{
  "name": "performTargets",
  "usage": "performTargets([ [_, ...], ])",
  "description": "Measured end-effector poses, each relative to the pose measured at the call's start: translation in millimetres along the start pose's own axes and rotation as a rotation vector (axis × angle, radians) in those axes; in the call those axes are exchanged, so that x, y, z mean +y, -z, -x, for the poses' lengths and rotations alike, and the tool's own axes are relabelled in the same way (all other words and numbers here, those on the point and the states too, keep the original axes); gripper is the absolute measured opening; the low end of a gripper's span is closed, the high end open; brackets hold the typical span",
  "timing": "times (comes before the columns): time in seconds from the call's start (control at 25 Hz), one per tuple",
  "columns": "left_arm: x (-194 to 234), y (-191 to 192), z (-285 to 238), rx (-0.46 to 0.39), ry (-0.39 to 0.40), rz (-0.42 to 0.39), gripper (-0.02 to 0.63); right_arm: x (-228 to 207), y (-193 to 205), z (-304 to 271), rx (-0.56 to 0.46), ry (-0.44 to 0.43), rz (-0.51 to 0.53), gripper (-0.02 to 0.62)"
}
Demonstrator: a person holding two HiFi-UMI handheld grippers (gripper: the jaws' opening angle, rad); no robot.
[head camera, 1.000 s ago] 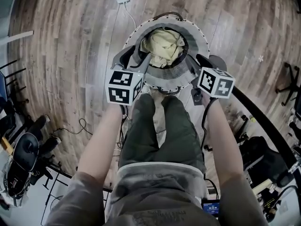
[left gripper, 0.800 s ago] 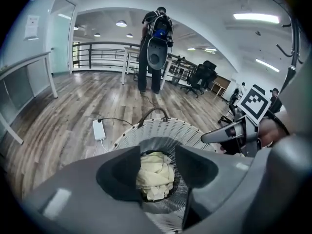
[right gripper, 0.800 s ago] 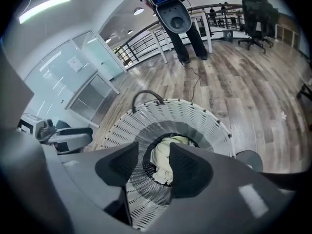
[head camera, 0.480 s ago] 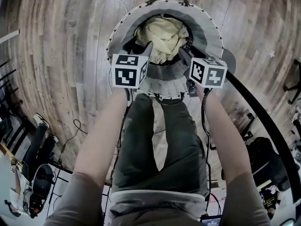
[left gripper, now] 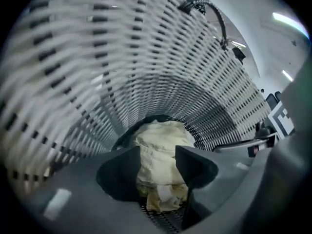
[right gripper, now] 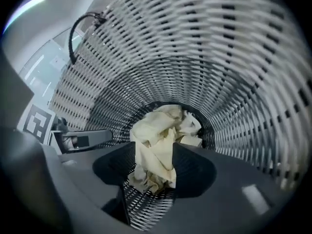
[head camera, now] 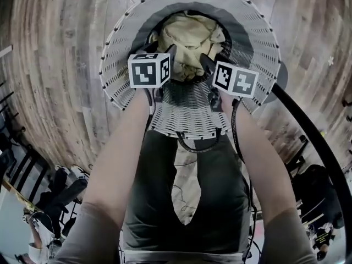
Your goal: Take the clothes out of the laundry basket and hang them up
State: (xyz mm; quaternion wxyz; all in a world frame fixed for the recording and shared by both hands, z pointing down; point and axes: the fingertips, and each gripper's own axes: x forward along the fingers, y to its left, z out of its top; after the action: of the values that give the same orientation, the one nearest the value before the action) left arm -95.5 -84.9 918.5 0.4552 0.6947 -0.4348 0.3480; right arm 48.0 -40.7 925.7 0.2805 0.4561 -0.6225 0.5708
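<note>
A white woven laundry basket [head camera: 258,43] stands on the floor in front of me. A crumpled cream garment [head camera: 190,34] lies at its bottom. Both grippers reach down past the rim. My left gripper [head camera: 170,56] is open; in its own view the garment [left gripper: 161,130] shows through the gap between the jaws [left gripper: 158,152], lower down and untouched. My right gripper [head camera: 206,64] is open too, and its jaws have just been opening. The garment [right gripper: 161,126] lies beyond them [right gripper: 154,147], not pressed by either pad.
The basket wall [left gripper: 122,57] closes round both grippers, with a black handle [left gripper: 214,13] at the rim. A wood plank floor [head camera: 55,65] surrounds the basket. A black curved bar [head camera: 308,131] runs at the right, dark equipment [head camera: 55,191] sits lower left.
Both grippers have sunk from above the basket's rim to inside it. The head view has come closer, so the basket looks larger. The garment has not moved.
</note>
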Motion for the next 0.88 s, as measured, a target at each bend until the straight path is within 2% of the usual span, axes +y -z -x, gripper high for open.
performTargets([
  [0.2, 18, 34, -44, 0.090, -0.029, 0.090, 0.227, -28, 12, -38, 0.014, 0.023, -0.133, 0.285],
  [0.28, 20, 38, -56, 0.106, -0.036, 0.112, 0.231, -37, 15, -47, 0.019, 0.060, -0.159, 0.288],
  [0.4, 18, 42, -72, 0.126, -0.035, 0.108, 0.239, -44, 22, -61, 0.033, 0.108, -0.159, 0.307],
  [0.56, 20, 50, -91, 0.165, -0.066, 0.078, 0.237, -49, 22, -79, 0.053, 0.112, -0.166, 0.299],
  [0.64, 23, 52, -94, 0.167, -0.081, 0.077, 0.186, -51, 23, -85, 0.069, 0.107, -0.173, 0.245],
  [0.68, 25, 53, -94, 0.162, -0.090, 0.084, 0.152, -52, 23, -86, 0.076, 0.106, -0.172, 0.194],
  [0.8, 27, 52, -86, 0.131, -0.110, 0.149, 0.045, -54, 23, -77, 0.062, 0.106, -0.189, 0.078],
  [0.88, 24, 49, -76, 0.105, -0.115, 0.190, 0.014, -50, 19, -64, 0.033, 0.104, -0.191, 0.058],
])
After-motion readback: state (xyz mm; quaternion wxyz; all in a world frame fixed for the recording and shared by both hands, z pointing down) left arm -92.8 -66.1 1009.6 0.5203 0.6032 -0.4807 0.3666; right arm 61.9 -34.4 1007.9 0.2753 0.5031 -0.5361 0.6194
